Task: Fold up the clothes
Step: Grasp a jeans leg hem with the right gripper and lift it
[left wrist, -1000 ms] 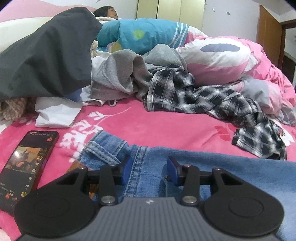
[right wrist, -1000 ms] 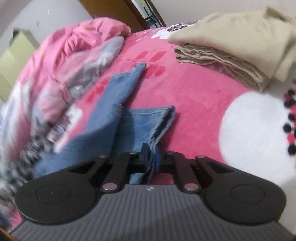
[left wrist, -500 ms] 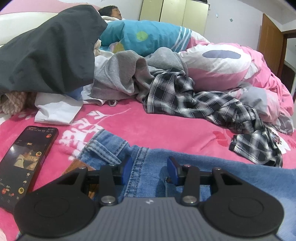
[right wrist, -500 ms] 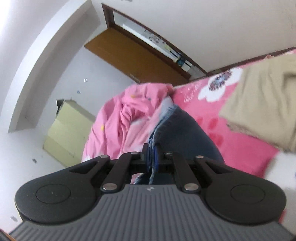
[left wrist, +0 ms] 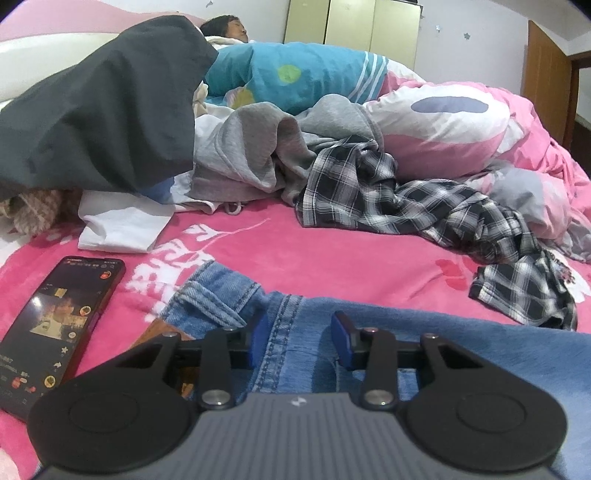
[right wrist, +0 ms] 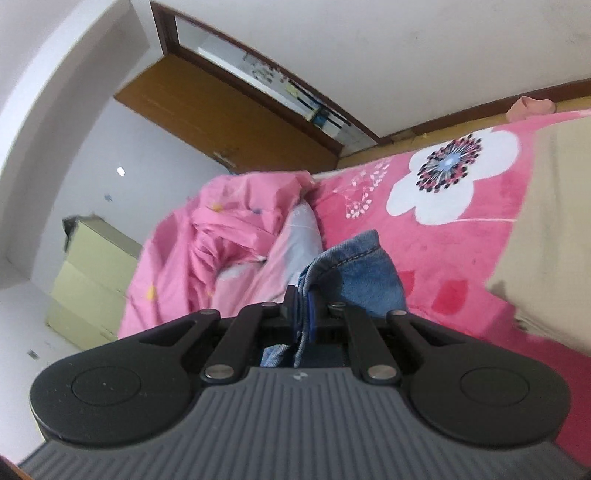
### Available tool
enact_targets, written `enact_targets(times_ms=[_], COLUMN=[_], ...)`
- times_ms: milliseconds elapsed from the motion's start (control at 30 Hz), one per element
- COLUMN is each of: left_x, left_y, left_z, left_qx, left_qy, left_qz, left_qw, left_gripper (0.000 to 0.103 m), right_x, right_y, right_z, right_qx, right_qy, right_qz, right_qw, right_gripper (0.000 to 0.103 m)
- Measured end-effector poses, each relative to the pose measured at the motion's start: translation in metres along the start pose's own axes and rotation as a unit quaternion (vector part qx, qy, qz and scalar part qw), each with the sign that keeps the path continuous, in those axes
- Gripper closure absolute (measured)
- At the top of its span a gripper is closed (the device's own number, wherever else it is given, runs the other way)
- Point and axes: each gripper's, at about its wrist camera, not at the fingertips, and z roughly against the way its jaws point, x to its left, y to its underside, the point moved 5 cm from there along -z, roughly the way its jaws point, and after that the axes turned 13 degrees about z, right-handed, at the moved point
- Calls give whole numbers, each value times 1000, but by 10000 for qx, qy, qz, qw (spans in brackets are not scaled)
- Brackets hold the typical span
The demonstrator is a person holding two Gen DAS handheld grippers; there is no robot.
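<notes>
Blue jeans (left wrist: 443, 339) lie flat on the pink blanket (left wrist: 332, 258), with the waistband under my left gripper (left wrist: 300, 334). Its blue pads stand apart over the denim by the fly seam, and nothing is pinched between them. In the right wrist view my right gripper (right wrist: 303, 306) is shut on a fold of the jeans' leg end (right wrist: 362, 273). That denim is raised above the bed and bunches out past the fingertips.
A lit phone (left wrist: 55, 325) lies left of the jeans. Behind are a plaid shirt (left wrist: 406, 199), a grey hoodie (left wrist: 251, 147), a dark garment (left wrist: 103, 110), white cloth (left wrist: 122, 225) and a person lying down (left wrist: 225, 26). Folded beige clothes (right wrist: 554, 221) sit at the right, a pink quilt (right wrist: 229, 229) at the left.
My right gripper has risen and tilted up with the jeans leg, so its view swung from the bed surface to the wall and door. The left gripper stayed put.
</notes>
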Motion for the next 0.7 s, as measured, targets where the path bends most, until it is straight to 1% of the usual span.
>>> enact_targets(times_ms=[167,233,333,433,500,600,633,667,700], left_x=[-4,-5,-5,-5,-6,-5,-5,-5,-4], left_y=[1,1,1,1,1,0,0,0,0], left_z=[-2,-4,-4,-4,-4,-3,-3,-3,-3], left_qx=[-45,-42,-44,-41,-41,-39,-36,-33,-31], left_qy=[-151,-188,-200,-208,-209,-199,-192,-185,-177], left_qz=[-157,-191,-206,-221,-221,-211,-205,-197,-190], left_qw=[9998,9996,9996,9995,9995,9996,9996,9996,9997], left_gripper=[62,62,62,62,62,62,62,62,62], right_x=[-9,-16,-17,-9,-7,-26,-33,-41,-50], right_y=[17,26,34,30,26,40,45,52,58], right_z=[-64,-82,-92,-87,-86,-111,-119,-120,-121], right_qx=[433,573,606,452,378,1116,1360,1566,1767], right_qy=[262,316,113,-387,-549,-73,87,511,932], right_qz=[95,-21,-229,-330,-200,39,119,172,224], right_qw=[9987,9979,9978,9977,9976,9937,9906,9862,9796], right_gripper=[99,99,99,99,99,93,84,81,79])
